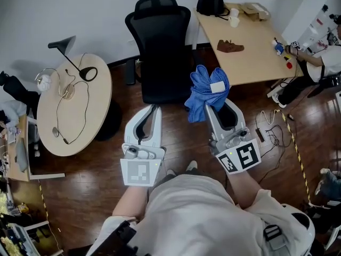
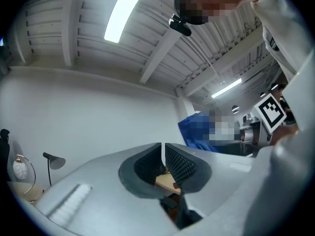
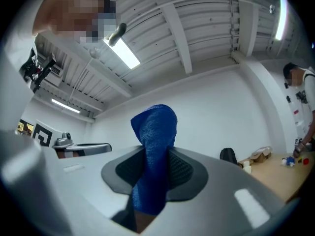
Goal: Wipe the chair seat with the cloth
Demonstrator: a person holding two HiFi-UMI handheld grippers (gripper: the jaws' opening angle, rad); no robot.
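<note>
The black office chair (image 1: pixel 160 52) stands ahead of me, its seat (image 1: pixel 159 84) bare. A blue cloth (image 1: pixel 206 91) with a white label hangs bunched from my right gripper (image 1: pixel 213 103), just right of the seat. In the right gripper view the cloth (image 3: pixel 153 151) is pinched between the two jaws and sticks up above them. My left gripper (image 1: pixel 153 110) sits at the seat's near edge, shut with only a thin slit between its pads (image 2: pixel 179 165) and nothing in them. Both grippers point upward, so their views show mostly wall and ceiling.
A round table (image 1: pixel 72 103) with a black lamp and cables stands at the left. A wooden desk (image 1: pixel 250 47) with a backpack, cup and brown object is at the right, with a person (image 1: pixel 325 63) seated at its far end. Cables (image 1: pixel 272 129) lie on the floor.
</note>
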